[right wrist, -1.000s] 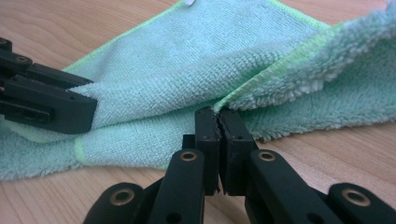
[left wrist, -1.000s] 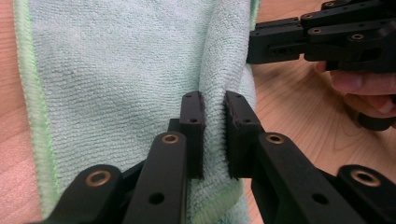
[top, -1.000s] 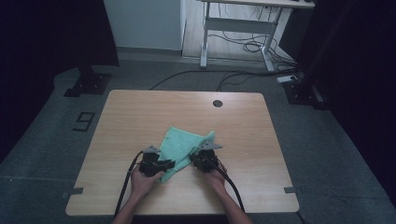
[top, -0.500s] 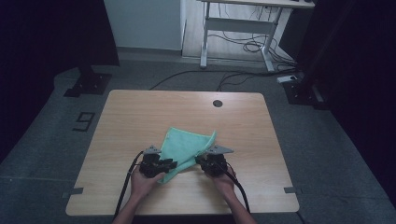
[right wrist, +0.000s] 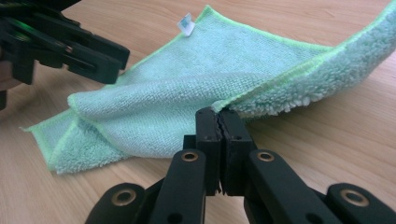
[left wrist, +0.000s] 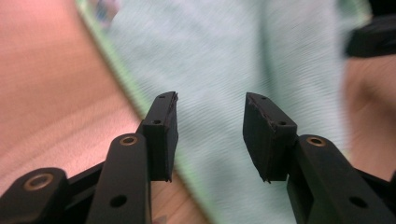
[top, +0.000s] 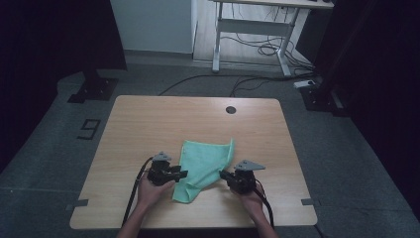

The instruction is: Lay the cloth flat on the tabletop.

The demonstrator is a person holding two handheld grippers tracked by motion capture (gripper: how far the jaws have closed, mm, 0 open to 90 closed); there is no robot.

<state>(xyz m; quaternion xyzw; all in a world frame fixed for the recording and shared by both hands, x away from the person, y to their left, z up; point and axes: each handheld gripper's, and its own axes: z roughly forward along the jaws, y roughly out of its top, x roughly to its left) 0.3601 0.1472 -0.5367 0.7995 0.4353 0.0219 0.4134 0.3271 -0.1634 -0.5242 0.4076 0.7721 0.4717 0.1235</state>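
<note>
Since the earlier frames, right gripper (top: 221, 174) is sitting farther toward the table's right edge, cloth (top: 204, 161) drawn out with it; left gripper (top: 186, 173) has just been opening its jaws, with nothing pressed between them.

High view: one green cloth is lying on one table (top: 148, 119), near the front edge, between two grippers. Its near-left part is doubled over; the layers underneath are being hidden. Both forearms are being cut off by the bottom edge. Jaw tips are too small to read here.

Left gripper view: left gripper (left wrist: 210, 135) is standing spread, pads apart, hovering above the blurred cloth (left wrist: 224, 60). Whether the pads are touching it cannot be told. A dark piece of the other gripper is showing at top right, cut off.

Right gripper view: right gripper (right wrist: 219, 116) is pressed together, pinching the cloth's hemmed edge (right wrist: 275, 74), lifting that edge off the table. One small white tag (right wrist: 185, 23) is showing at the far corner. Left gripper (right wrist: 122, 63) is hanging just over the folded left part.
</note>
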